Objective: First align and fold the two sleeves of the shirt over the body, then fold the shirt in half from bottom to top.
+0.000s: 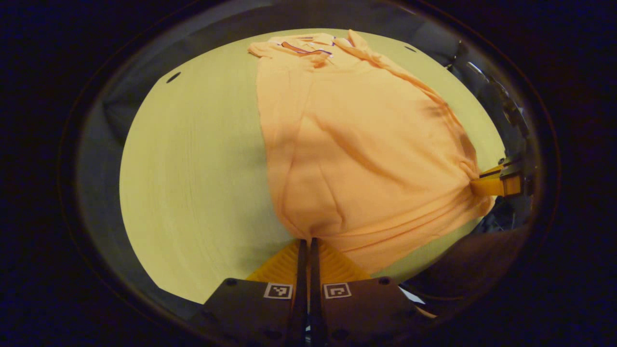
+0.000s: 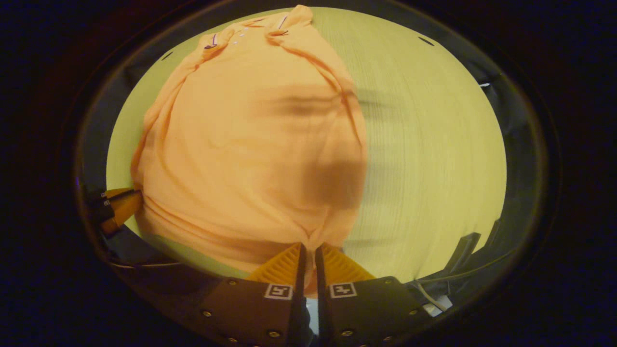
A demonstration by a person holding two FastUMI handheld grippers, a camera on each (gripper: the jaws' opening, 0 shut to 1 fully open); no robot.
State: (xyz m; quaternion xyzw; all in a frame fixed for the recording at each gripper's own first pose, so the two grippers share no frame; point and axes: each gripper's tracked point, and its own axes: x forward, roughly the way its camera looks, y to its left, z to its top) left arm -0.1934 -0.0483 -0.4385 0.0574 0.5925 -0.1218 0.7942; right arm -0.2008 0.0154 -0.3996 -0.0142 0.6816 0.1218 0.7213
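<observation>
An orange shirt [image 1: 356, 144] lies on the pale yellow table [image 1: 193, 183], collar at the far end, sleeves folded in over the body. My left gripper [image 1: 307, 241] is shut on the shirt's bottom hem at its left corner. The right gripper [image 1: 475, 185] shows at the right of the left gripper view, pinching the hem's other corner. In the right gripper view the shirt [image 2: 250, 144] runs away from my right gripper [image 2: 308, 246], which is shut on the hem. The left gripper [image 2: 137, 197] appears at the left there, clamped on the hem. The hem is bunched and slightly lifted between both.
The table [image 2: 434, 144] stretches bare beside the shirt on each side. Its near edge drops to a dark floor with cables [image 2: 434, 299]. Small dark slots [image 1: 173, 77] mark the table's far corners.
</observation>
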